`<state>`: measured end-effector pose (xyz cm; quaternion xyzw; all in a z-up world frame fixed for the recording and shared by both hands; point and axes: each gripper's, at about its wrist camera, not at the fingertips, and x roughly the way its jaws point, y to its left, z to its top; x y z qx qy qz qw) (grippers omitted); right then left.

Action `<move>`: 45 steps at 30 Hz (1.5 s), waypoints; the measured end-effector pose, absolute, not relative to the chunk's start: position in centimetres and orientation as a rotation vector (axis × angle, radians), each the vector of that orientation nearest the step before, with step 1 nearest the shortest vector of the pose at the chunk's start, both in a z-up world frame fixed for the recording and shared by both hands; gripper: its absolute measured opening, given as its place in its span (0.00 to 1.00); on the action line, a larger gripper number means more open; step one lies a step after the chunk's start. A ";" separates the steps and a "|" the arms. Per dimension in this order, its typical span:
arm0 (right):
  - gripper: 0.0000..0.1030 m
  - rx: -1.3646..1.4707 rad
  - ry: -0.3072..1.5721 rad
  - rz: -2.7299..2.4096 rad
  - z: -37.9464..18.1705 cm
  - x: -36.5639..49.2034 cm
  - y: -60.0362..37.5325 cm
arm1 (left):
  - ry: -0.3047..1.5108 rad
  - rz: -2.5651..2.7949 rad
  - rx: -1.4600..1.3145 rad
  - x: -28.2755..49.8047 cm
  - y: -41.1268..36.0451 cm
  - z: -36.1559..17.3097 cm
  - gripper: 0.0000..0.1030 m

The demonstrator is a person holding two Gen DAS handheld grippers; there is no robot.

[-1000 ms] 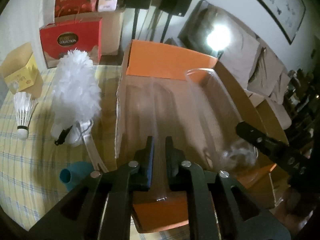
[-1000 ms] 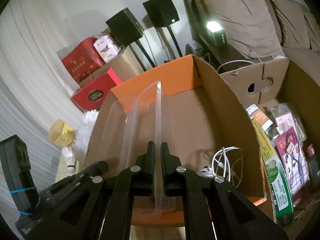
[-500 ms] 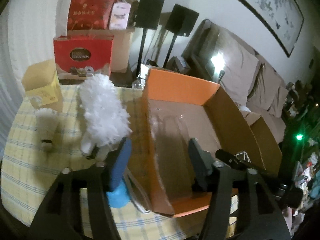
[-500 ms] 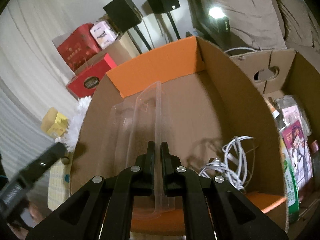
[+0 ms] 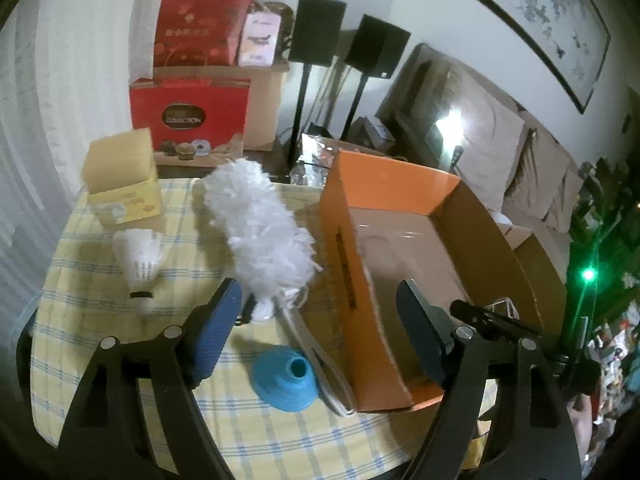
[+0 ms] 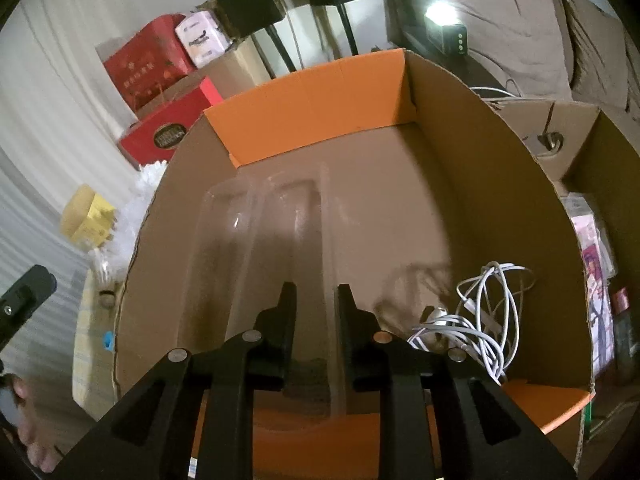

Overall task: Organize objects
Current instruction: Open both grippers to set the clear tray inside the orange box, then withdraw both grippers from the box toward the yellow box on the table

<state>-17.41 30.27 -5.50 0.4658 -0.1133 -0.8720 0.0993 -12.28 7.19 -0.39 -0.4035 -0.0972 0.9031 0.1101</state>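
Observation:
An open cardboard box with orange flaps point(image 5: 384, 184) point(image 6: 312, 108) stands on the table's right side. A clear plastic tray point(image 6: 276, 236) lies inside it, beside a coiled white cable point(image 6: 484, 320). My right gripper point(image 6: 314, 300) is open over the box, its jaws apart on either side of the tray's upright edge. My left gripper point(image 5: 320, 320) is wide open and empty above the table, left of the box. Below it lie a white feather duster point(image 5: 264, 232), a blue funnel point(image 5: 288, 376) and a shuttlecock point(image 5: 140, 260).
A yellow box point(image 5: 124, 180) stands at the back of the checked tablecloth point(image 5: 100, 320). Red gift boxes point(image 5: 192, 116), two black speakers on stands point(image 5: 316, 32) and a sofa point(image 5: 500, 140) are behind. A second cardboard box with packets point(image 6: 592, 248) sits to the right.
My left gripper let go of the plastic tray, opened wide and pulled back to the left over the table. My right gripper lowered the tray into the box and has just opened.

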 end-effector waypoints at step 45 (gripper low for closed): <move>0.24 1.459 -0.085 -2.598 -4.3 -17.3 27.2 | -0.410 2.626 -1.254 -12.1 0.4 -2.7 0.92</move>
